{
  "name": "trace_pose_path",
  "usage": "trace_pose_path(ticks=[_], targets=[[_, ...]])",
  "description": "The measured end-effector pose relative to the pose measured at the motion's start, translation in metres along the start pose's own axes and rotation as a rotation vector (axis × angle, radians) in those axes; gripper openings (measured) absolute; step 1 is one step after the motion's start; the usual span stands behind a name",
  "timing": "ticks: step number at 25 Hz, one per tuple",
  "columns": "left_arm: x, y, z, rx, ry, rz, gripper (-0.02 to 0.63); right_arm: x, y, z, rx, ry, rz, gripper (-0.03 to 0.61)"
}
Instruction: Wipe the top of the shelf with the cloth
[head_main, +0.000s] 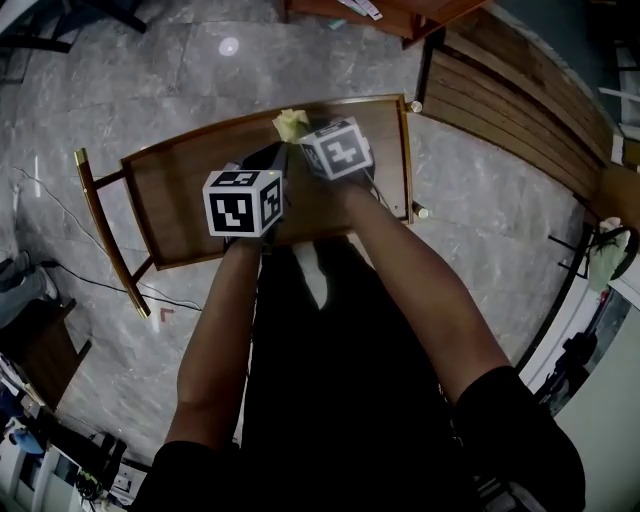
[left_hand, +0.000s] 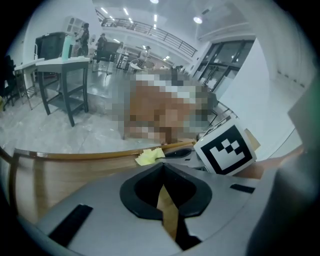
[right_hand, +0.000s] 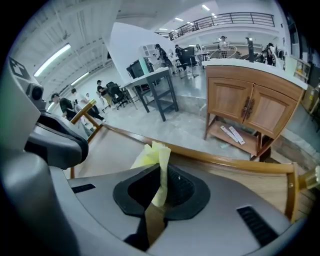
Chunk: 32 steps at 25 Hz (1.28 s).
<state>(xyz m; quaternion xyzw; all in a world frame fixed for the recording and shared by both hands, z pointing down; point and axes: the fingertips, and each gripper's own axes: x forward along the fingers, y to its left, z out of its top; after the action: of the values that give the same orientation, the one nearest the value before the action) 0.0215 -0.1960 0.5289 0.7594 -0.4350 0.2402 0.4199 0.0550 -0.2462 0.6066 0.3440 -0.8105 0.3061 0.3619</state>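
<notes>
Shelf top (head_main: 180, 205): bare brown wood with a thin raised gold-coloured rail (head_main: 405, 150) along its edges, grey marble floor (head_main: 150, 60) all round. Both tools sit over the middle-right part, close to the far edge. Wide bare wood lies left of them out to the left end. To the right, only a narrower strip runs to the right rail.

Right tool (head_main: 300, 135): jaws pinched on the cloth (head_main: 291, 123), which sticks up out of them. In the right gripper view the cloth (right_hand: 157, 155) is pale yellow, thin and bunched into a twisted strip with a crumpled top, held in the right tool (right_hand: 161, 172) just near of the far rail (right_hand: 235, 162). Whether it touches the wood, cannot tell. A wooden cabinet (right_hand: 240, 105) stands on the floor beyond that edge.

Left tool (head_main: 258, 162): just left of the right one, nearly touching it. Its own view shows the left tool (left_hand: 162, 167) with jaws together and nothing between them, wood (left_hand: 65, 175) below, and the cloth (left_hand: 149, 156) ahead to the right.
</notes>
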Motion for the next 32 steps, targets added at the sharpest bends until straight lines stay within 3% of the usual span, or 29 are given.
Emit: trace_pose_path(ticks=[11,17,27,32], targets=[[0.040,-0.076,0.006,0.055,0.012,-0.081,0.009,-0.055,-0.094,-0.028,0.072,0.076,-0.184,0.041],[0.042,-0.093,0.008,0.085,0.003,-0.088,0.009,-0.078,-0.135,-0.039,0.105,0.090,-0.286,0.041],[0.025,-0.092,-0.006,0.069,-0.011,-0.080,0.009,-0.103,-0.159,-0.052,0.124,0.115,-0.436,0.041],[-0.006,-0.045,-0.012,0.027,-0.037,-0.035,0.009,-0.109,-0.129,-0.034,0.154,0.037,-0.433,0.040]])
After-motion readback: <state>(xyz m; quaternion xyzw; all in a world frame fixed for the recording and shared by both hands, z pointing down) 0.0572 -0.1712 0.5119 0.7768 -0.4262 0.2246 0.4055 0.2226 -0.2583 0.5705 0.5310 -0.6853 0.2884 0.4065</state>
